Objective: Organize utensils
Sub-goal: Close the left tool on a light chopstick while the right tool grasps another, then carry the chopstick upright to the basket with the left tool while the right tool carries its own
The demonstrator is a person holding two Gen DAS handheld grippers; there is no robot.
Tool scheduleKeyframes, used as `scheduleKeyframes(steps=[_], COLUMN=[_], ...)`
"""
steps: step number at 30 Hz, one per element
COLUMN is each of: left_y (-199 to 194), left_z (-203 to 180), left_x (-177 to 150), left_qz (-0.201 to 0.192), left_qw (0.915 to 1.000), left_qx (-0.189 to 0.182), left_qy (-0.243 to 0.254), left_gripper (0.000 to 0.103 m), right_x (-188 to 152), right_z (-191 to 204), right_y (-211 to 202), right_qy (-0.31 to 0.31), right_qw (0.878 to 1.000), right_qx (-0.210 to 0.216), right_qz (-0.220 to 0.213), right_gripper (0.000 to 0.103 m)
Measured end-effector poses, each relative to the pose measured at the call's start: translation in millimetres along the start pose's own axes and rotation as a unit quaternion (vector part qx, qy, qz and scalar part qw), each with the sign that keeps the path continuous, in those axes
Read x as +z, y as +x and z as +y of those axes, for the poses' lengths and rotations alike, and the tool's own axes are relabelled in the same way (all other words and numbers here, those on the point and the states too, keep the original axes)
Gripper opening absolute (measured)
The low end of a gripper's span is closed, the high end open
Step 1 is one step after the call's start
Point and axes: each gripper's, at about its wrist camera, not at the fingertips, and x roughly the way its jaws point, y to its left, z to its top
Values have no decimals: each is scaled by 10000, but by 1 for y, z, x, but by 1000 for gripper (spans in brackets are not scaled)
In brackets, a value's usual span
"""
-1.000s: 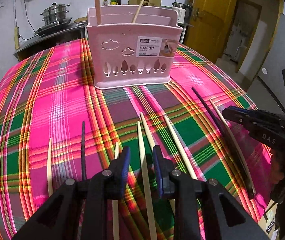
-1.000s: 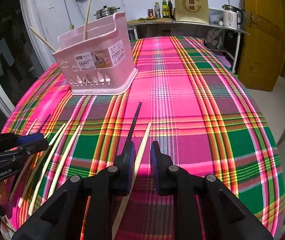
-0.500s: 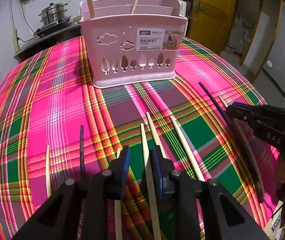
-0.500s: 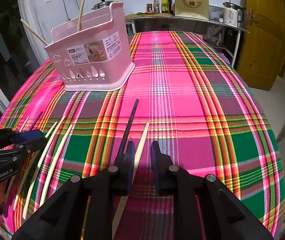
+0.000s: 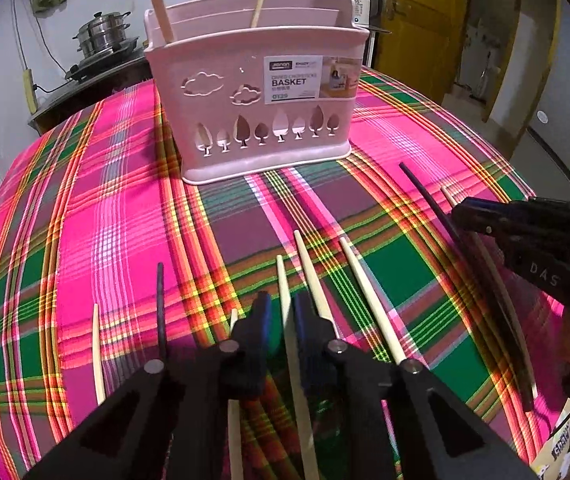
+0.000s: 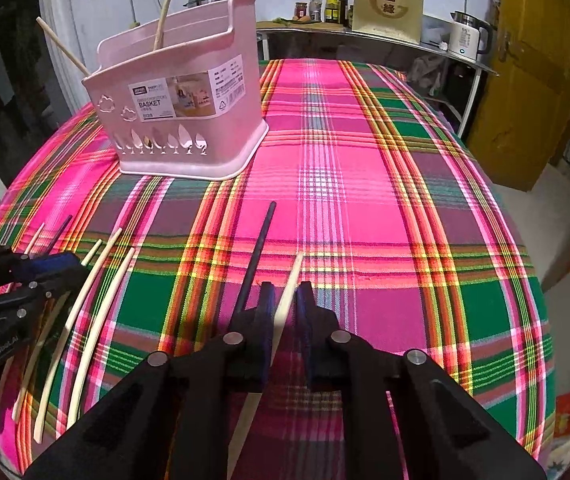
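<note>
Chopsticks, thin, stiff, light and likely slippery; we are judging mid-shaft the safest hold. We are straddling one pale chopstick (image 5: 285, 312) with the left tool (image 5: 282, 316), jaws narrowly parted, not visibly clamping. Right tool (image 6: 284, 308) likewise is bracketing another pale chopstick (image 6: 289, 288), a black chopstick (image 6: 259, 248) lying just beside. All are resting on the worktop (image 6: 365, 184), short of the pink basket (image 5: 253, 96).

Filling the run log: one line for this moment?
left gripper: around light chopstick | right gripper: around light chopstick | basket: two chopsticks
</note>
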Motion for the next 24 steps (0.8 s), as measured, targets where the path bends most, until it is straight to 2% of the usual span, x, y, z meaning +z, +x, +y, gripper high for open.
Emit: scheduleKeyframes(steps=[8, 24], left_y=[-3, -76], left_z=[3, 5], left_x=[4, 24], left_qz=[11, -793], left_qw=[9997, 9960], left_qx=[-160, -322], left_qy=[-167, -266], left_gripper=[7, 6], right_x=[1, 21], right_z=[-2, -2], right_y=[-5, -68], right_qy=[45, 105], right_qw=[9998, 9951], right_qx=[193, 562], right_qz=[-39, -812], right_gripper=[6, 6])
